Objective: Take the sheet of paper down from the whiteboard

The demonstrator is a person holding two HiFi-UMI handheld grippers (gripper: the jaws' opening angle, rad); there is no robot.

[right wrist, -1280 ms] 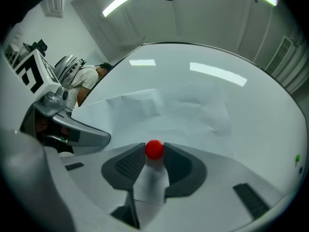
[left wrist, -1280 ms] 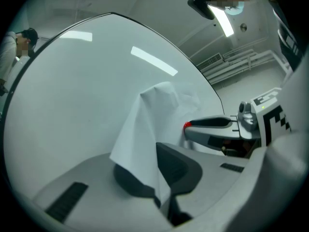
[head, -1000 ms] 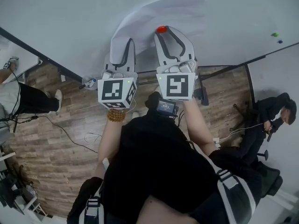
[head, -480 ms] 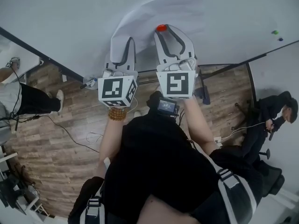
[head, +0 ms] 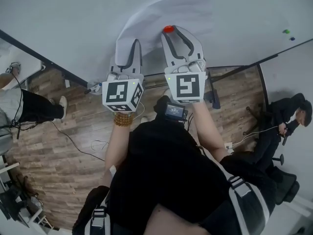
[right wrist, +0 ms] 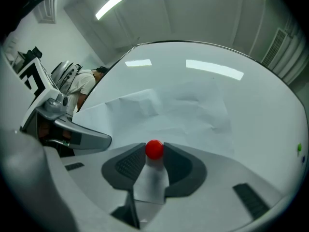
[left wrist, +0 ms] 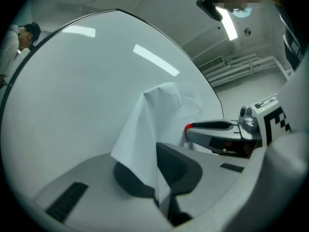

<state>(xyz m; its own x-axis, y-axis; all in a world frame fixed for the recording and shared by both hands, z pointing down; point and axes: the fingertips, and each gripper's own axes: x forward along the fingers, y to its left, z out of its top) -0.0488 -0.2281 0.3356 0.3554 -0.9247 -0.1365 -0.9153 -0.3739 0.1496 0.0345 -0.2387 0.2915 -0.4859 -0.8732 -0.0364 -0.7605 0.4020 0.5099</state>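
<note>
Paper (head: pixel 166 13) lies creased against the whiteboard (head: pixel 73 23), and its lower left corner is pulled off the surface toward the person. The left gripper (head: pixel 128 44) holds that corner. In the left gripper view, its two dark pads are clamped on the folded edge of the paper (left wrist: pixel 145 134), which rises from the jaws up to the board. The right gripper (head: pixel 174 32) is just beside it, at the sheet's lower edge. A small red magnet (head: pixel 168 30) sits there on the paper. In the right gripper view, the magnet (right wrist: pixel 154 149) is caught between the jaw tips, with both pads touching its sides. The paper (right wrist: pixel 183 110) spreads above and behind it, flat against the board. Both grippers point at the board, side by side. Below them is a wood floor (head: pixel 58 146).
</note>
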